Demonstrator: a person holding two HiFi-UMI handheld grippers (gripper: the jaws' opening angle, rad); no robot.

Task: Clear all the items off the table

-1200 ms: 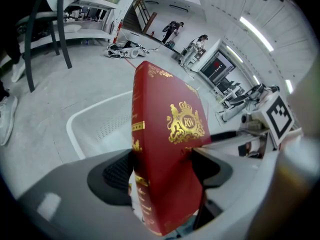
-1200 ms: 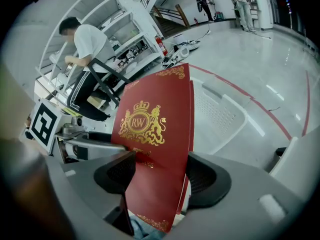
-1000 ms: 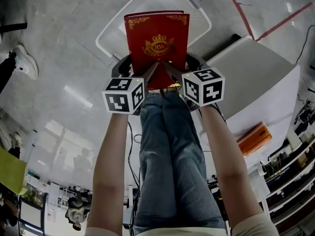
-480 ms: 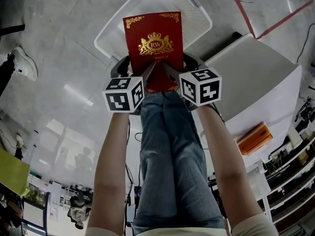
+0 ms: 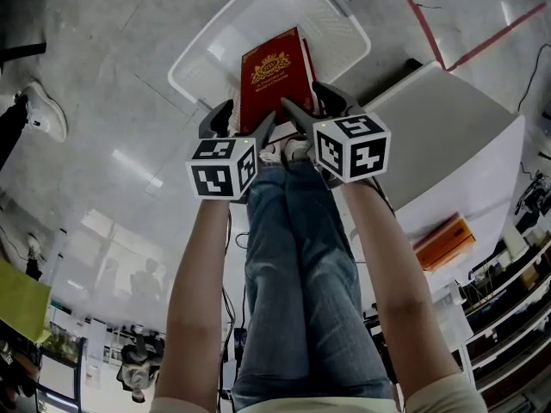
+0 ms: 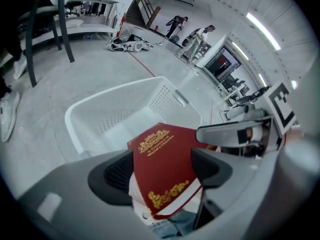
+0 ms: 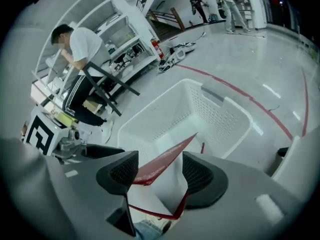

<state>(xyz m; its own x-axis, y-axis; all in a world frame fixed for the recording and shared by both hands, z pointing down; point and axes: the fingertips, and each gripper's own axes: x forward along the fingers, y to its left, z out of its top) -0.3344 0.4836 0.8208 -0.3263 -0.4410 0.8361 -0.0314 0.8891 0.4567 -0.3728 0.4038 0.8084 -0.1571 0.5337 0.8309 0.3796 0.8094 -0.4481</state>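
Note:
A red book with gold print (image 5: pixel 274 80) tilts down into the white plastic basket (image 5: pixel 194 63) on the floor ahead of me. My left gripper (image 5: pixel 241 123) and right gripper (image 5: pixel 312 108) flank its near end, both open. In the left gripper view the book (image 6: pixel 165 169) hangs loose beyond the wide pads of the left gripper (image 6: pixel 162 171), over the basket (image 6: pixel 100 109). In the right gripper view the book (image 7: pixel 165 161) has fallen open between the pads of the right gripper (image 7: pixel 160 171), white pages hanging. Those jaws have just been closing with the cover between them, without a firm pinch.
A white table (image 5: pixel 448 119) stands to the right of the basket, with an orange object (image 5: pixel 443 241) lower right. Red tape lines (image 5: pixel 422 24) cross the grey floor. Someone's white shoe (image 5: pixel 43 106) is at far left. A person (image 7: pixel 80 49) leans by shelves.
The book has slid forward and down from between the grippers into the basket, tilting and looking smaller. The right gripper has shifted slightly; the left has stayed put.

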